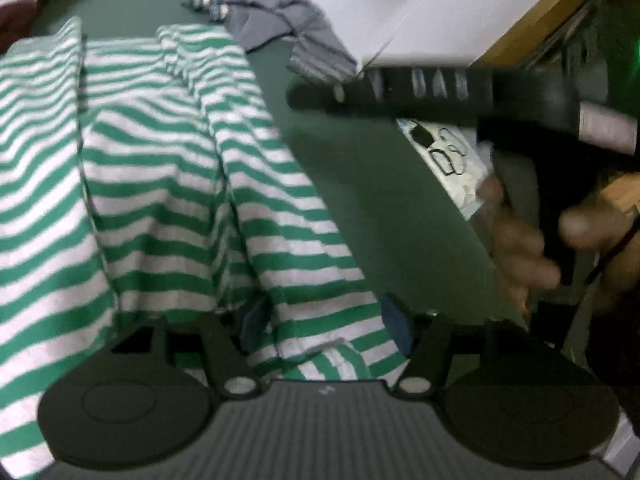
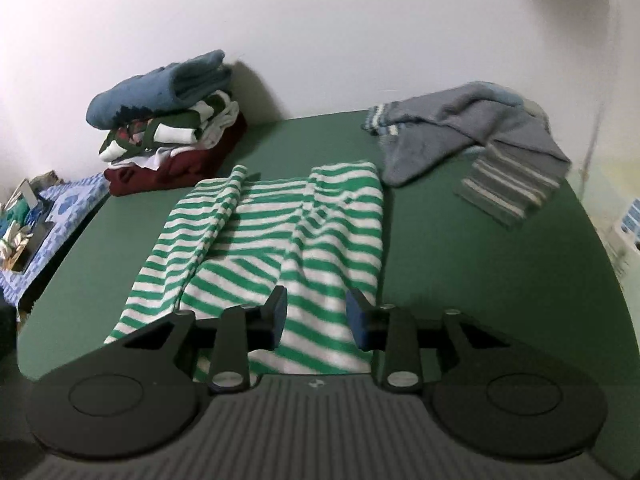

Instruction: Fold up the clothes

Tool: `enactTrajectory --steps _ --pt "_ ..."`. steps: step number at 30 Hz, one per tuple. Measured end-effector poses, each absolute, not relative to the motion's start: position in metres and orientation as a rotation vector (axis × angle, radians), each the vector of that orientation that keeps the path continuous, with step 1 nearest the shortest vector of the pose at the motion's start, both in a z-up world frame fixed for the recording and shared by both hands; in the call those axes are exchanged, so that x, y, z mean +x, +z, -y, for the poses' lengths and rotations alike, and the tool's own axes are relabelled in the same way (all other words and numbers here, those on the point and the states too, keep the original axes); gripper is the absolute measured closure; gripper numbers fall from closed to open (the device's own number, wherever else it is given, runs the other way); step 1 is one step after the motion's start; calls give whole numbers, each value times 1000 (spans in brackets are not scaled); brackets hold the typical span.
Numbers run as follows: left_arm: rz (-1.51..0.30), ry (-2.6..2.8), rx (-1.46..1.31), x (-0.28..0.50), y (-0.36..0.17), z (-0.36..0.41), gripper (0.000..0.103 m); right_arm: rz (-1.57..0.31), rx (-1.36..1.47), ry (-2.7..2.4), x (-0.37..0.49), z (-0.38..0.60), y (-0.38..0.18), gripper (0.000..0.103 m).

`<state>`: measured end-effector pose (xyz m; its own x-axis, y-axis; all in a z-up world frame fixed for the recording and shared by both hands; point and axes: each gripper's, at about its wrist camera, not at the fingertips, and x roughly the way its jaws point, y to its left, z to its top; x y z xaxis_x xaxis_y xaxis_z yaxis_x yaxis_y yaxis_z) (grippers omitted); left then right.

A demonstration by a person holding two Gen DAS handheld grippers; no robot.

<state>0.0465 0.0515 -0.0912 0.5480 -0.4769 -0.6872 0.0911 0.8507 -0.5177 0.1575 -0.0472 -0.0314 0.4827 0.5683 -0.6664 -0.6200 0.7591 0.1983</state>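
Here's the green-and-white striped garment (image 2: 276,240) lying lengthways down the middle of the green bench (image 2: 460,280), both long sides already turned in over the centre so it reads as a narrow strip with raised ridges, and that shape suits a fold across its length. The right hand-held gripper (image 2: 316,318) hovers over the near hem, its jaws standing apart with striped cloth showing between the blue pads and nothing pinched, placed as if to take that edge. Over on the left wrist view it's much busier: the left hand-held gripper (image 1: 324,320) is down in the fabric near the same end, cloth bunched up between and over its fingers, and the blur and folds hide whether the jaws are closed on anything, so I cannot tell. That view also catches the right hand-held gripper side-on, with the person's hand (image 1: 532,248) wrapped round its handle. At the far left corner sits a stack of folded clothes (image 2: 168,128), likely where finished pieces go, while a grey striped-trim sweater (image 2: 472,132) lies crumpled at the far right, seemingly waiting to be folded.
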Motion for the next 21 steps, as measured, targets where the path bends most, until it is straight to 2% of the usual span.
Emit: enactTrajectory --steps 1,3,4,5,10,12,16,17,18,20,21 --pt "-930 -344 -456 45 -90 -51 41 -773 -85 727 163 42 -31 62" --pt "-922 -325 -453 42 -90 -52 58 -753 -104 726 177 32 -32 62" --pt "-919 -315 -452 41 -89 -53 85 -751 -102 722 186 27 -33 62" --pt "-917 -304 -450 39 -89 -53 103 -754 -89 718 196 21 -35 62" --pt "-903 -256 -446 32 -87 -58 103 -760 -72 720 240 -17 -52 61" --pt "-901 -252 -449 31 -86 -58 103 -780 -102 728 251 -36 -63 56" --pt "-918 -244 -426 34 -89 -52 103 -785 -171 720 262 -59 -85 58" --pt "-921 -242 -419 35 -90 -50 103 -770 -185 722 262 -61 -88 64" --pt "-918 -240 -414 35 -89 -49 103 -745 -205 720 261 -62 -90 78" --pt "-905 -235 -406 33 -86 -48 103 -730 -214 724 262 -60 -89 89" --pt "-898 -233 -402 32 -84 -48 103 -738 -190 733 263 -57 -87 99"
